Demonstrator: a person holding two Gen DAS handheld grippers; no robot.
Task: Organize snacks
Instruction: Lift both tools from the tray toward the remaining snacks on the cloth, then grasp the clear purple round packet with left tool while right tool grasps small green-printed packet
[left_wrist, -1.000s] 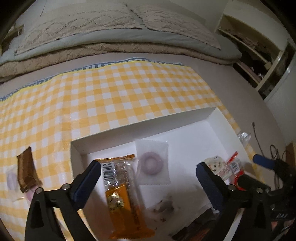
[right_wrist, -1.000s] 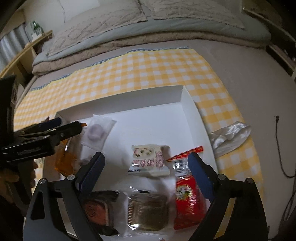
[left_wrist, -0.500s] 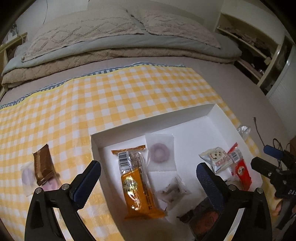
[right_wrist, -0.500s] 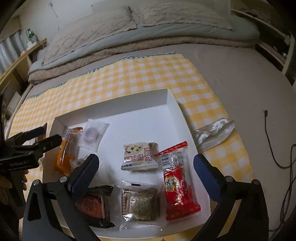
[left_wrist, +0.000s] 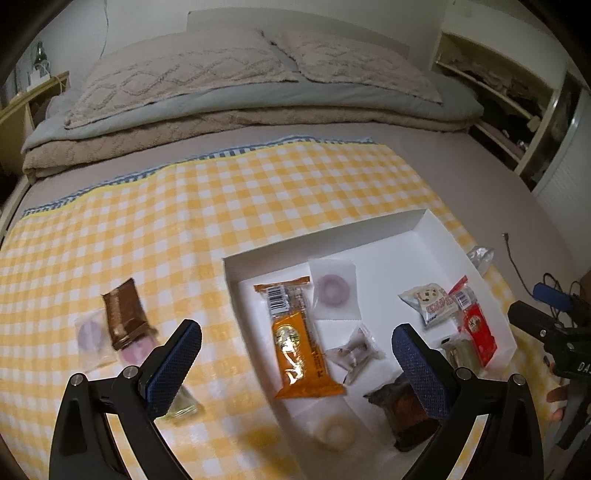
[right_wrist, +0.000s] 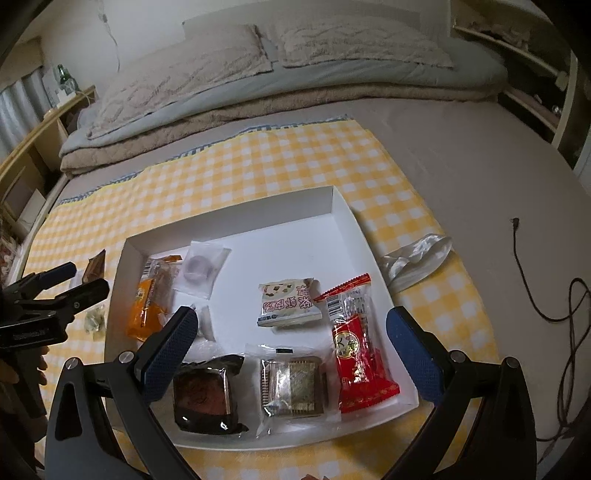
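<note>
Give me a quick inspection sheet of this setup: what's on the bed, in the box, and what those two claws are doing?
Surface: yellow checked cloth spread on a bed.
Job's things: white tray holds an orange packet, red packet, white printed packet, dark cake, wafer pack and a clear ring pouch. A brown bar and a few small pouches lie outside on the cloth.
Clutter: crumpled clear wrapper beside the tray.
Grippers: left gripper open, empty; right gripper open, empty, above the tray.
Cables: black cable on the mattress.
Surroundings: pillows, folded blankets, shelves.
</note>
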